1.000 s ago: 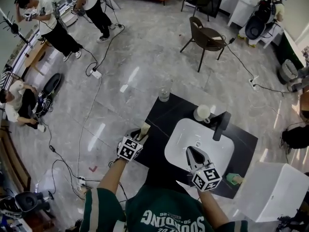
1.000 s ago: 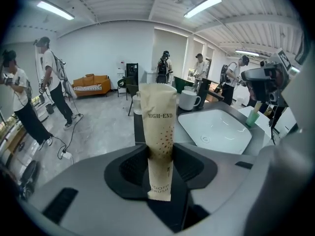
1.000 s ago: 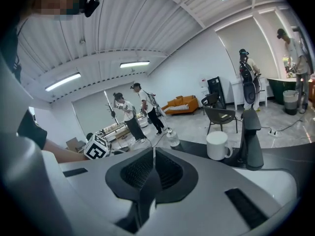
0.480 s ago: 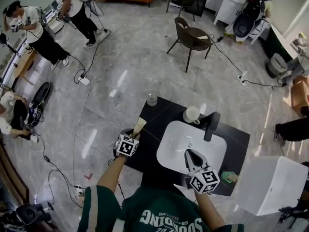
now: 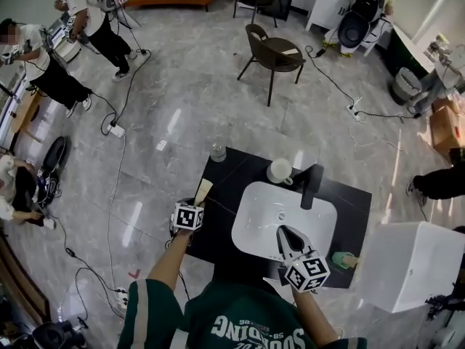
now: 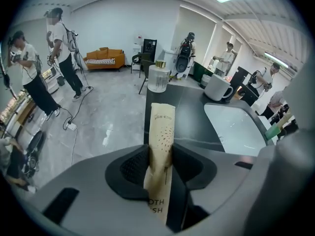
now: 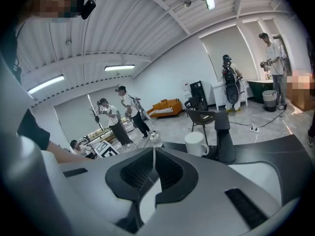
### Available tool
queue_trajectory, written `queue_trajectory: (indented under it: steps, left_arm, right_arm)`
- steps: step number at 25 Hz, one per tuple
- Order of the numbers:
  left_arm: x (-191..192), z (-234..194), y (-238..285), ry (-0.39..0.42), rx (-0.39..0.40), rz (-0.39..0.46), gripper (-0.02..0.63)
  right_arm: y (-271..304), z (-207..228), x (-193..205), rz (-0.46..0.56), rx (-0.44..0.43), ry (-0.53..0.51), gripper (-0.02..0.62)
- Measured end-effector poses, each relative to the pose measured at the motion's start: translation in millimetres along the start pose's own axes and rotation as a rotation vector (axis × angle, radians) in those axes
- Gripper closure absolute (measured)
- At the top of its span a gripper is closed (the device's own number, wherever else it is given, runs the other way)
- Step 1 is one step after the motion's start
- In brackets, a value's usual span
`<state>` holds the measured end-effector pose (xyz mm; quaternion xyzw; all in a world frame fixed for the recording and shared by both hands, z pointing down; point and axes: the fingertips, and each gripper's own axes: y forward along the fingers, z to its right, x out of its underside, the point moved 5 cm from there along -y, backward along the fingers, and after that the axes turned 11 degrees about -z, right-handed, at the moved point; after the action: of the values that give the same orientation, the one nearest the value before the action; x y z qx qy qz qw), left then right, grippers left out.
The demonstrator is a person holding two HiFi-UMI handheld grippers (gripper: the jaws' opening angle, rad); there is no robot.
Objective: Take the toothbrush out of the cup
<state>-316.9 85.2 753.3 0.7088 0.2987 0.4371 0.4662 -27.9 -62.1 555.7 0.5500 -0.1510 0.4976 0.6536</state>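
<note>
Left claw [image 5: 197, 201] is sinking at the worktop's [image 5: 240, 167] 9 o'clock edge, clamping the wrapped toothbrush [image 5: 203, 190], its tip pointing towards 12 o'clock, cup [image 5: 280, 171] at 2 o'clock; right claw [image 5: 285, 235] is staying shut, empty.

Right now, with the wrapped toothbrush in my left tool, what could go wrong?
The left tool grips the wrapped toothbrush right at the counter edge; a slip could drop it on the floor. The glass bottle stands at the counter's corner ahead; a forward swing might knock it off.
</note>
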Motion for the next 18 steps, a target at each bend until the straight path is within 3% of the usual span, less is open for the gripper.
queue_trajectory:
  steps: [6,18]
  left_arm:
    - [-1.7,-1.7,1.0,-0.053,-0.061,-0.039,0.448]
    - [-2.8,-0.1,3.1,-0.029,-0.009,-0.053,0.409]
  right_arm:
    - [-3.1,3.6,4.1,0.001,0.020,0.016,0.551]
    - [-0.9,-1.2,8.9,-0.008,0.027,0.025,0.551]
